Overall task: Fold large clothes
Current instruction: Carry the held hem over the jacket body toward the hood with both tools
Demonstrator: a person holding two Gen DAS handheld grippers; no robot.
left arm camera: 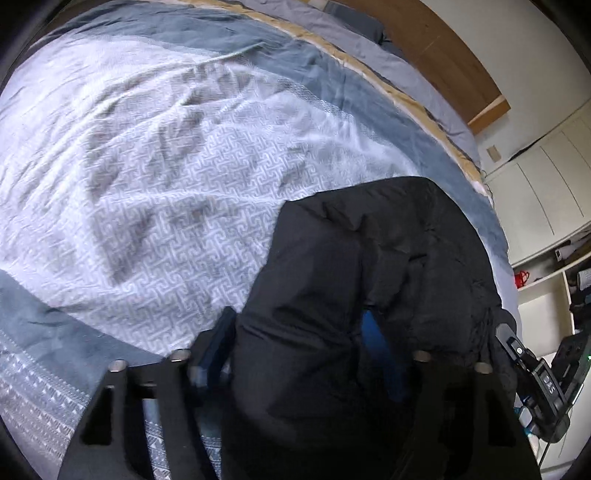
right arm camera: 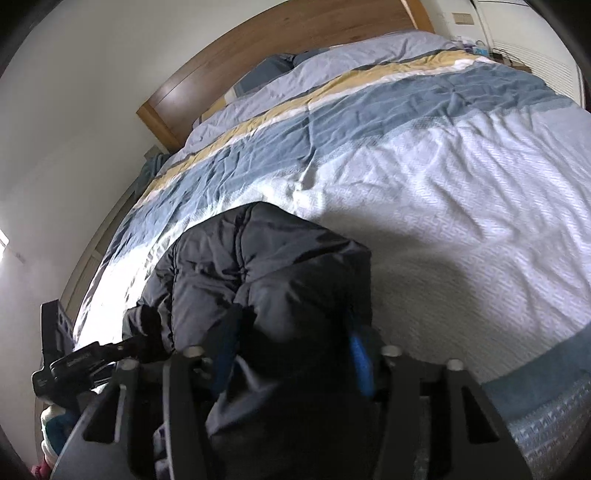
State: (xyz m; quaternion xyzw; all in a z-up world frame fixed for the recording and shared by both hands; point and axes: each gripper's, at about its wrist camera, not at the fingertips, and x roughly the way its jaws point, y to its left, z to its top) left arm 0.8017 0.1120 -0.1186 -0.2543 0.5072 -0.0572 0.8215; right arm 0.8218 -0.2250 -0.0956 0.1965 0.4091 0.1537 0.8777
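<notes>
Black puffy jacket (left arm camera: 369,295) fabric fills the foreground of both wrist views, bunched between blue-padded fingers (left arm camera: 373,332). Left gripper (left arm camera: 295,343) is clamped on one thick fold of it; right gripper (right arm camera: 291,343) grasps another fold, its blue fingers (right arm camera: 360,354) pressed into the quilting. Holding two separate points probably lets the person spread the garment flat for folding. Relative to the wooden headboard (right arm camera: 295,33), the jacket sits at the far foot end of the bed (right arm camera: 461,221), over the pale patterned bedspread. Its long axis appears to run from the grippers toward the headboard, though crumpling hides which end is the collar.
</notes>
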